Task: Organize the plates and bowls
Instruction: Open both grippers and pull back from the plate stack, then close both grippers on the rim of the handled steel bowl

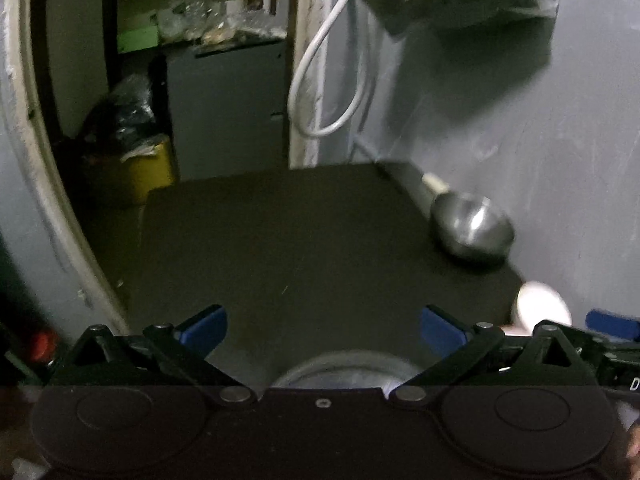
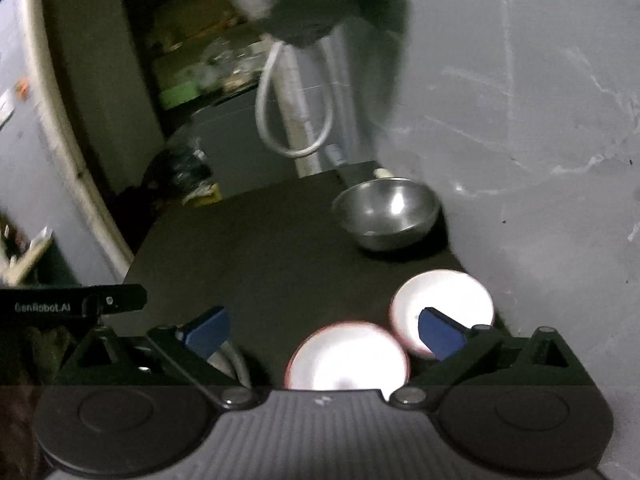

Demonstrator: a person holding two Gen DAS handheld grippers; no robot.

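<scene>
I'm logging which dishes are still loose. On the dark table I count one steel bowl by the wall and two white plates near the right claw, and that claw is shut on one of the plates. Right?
Not quite: the right claw is open and holds nothing, as the right wrist view shows. The steel bowl by the wall and the two white plates on the dark table are as you say.

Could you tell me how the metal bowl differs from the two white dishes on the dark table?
The metal bowl is grey, shiny steel; the two white dishes are bright white with a thin reddish rim. The bowl looks deep and rounded, while the dishes look shallower. The bowl stands at the far end by the wall, the dishes nearer the right gripper, side by side. All are round, upright and rest on the dark table, held by neither gripper.
</scene>
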